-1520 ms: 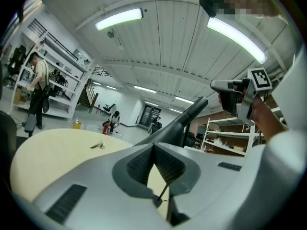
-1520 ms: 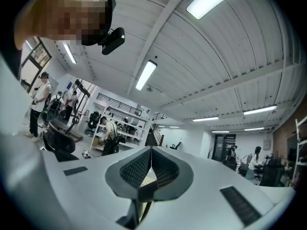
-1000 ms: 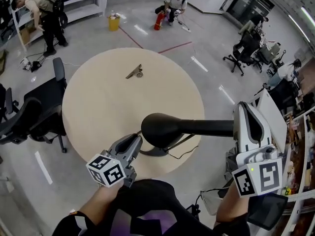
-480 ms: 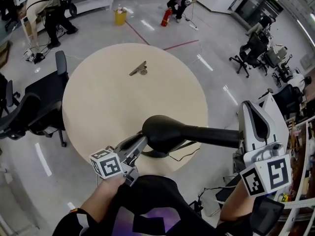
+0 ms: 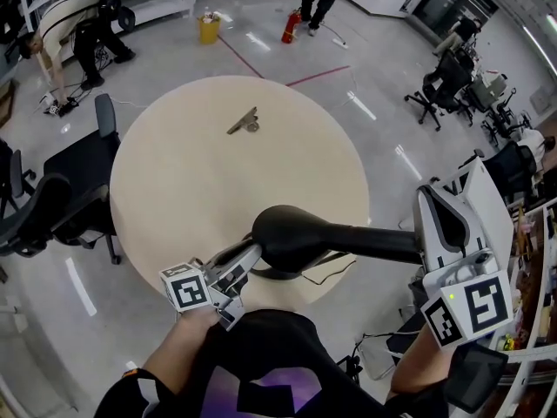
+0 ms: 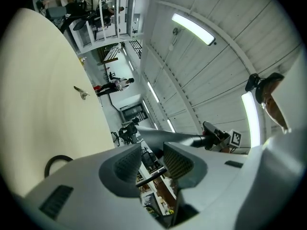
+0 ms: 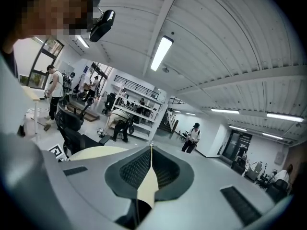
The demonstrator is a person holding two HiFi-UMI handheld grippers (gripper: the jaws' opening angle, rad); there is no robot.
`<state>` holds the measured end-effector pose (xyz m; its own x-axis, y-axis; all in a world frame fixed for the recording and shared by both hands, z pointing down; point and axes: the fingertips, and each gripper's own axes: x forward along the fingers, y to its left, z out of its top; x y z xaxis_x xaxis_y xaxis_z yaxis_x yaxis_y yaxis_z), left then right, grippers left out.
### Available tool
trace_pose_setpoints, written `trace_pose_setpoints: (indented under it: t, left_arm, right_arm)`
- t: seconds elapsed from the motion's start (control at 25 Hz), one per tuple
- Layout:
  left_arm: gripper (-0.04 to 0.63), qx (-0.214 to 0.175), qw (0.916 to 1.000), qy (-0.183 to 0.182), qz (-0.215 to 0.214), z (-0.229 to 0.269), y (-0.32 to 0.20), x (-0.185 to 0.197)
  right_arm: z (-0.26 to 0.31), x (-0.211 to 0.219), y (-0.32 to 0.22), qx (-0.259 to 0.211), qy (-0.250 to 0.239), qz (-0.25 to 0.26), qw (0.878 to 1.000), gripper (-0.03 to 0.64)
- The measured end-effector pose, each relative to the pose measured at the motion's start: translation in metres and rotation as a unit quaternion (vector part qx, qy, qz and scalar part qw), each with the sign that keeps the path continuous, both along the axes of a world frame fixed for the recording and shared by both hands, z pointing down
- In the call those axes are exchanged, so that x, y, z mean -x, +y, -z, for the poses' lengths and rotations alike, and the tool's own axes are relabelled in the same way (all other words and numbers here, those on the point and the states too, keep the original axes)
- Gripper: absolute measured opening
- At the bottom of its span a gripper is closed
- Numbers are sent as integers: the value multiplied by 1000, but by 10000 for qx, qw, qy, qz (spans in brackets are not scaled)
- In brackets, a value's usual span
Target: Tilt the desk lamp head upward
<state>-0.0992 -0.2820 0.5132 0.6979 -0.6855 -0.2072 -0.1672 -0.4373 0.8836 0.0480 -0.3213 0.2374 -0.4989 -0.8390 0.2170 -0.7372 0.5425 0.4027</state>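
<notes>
Jaws of my left claw (image 6: 151,150) have just been opening and stand spread beside the lamp head (image 5: 291,238), nothing between them. My right claw (image 7: 151,150) is pressed together, empty.

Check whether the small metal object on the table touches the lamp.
Apart. The head view shows bare table between the metal object and the lamp head.

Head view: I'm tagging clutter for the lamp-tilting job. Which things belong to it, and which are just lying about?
Job: desk lamp; left gripper, jaws have just been opening, nothing between them; right gripper, shut.
Lying about: clip on the table; office chairs; yellow bin; fire extinguisher.
</notes>
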Motion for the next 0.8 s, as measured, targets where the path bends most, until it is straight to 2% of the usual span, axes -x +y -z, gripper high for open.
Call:
trace_pose_setpoints:
  t: [0.2,0.4,0.6,0.8]
  left_arm:
    - [173,-114,9994,133,-307,-1,-2,1]
    - [207,-78,9989,170,-430,-4,-4,0]
    - [207,-310,9952,544,-757,14,1,-8]
    - [205,-222,9952,598,-740,14,-3,-10]
  right_arm:
    - [-14,2,-1,138,80,-83,9998,17]
    - [-14,1,-2,169,29,-104,9998,17]
    - [-11,0,-3,189,-47,-113,9997,17]
    - [-8,-3,-4,208,-132,-84,9997,17]
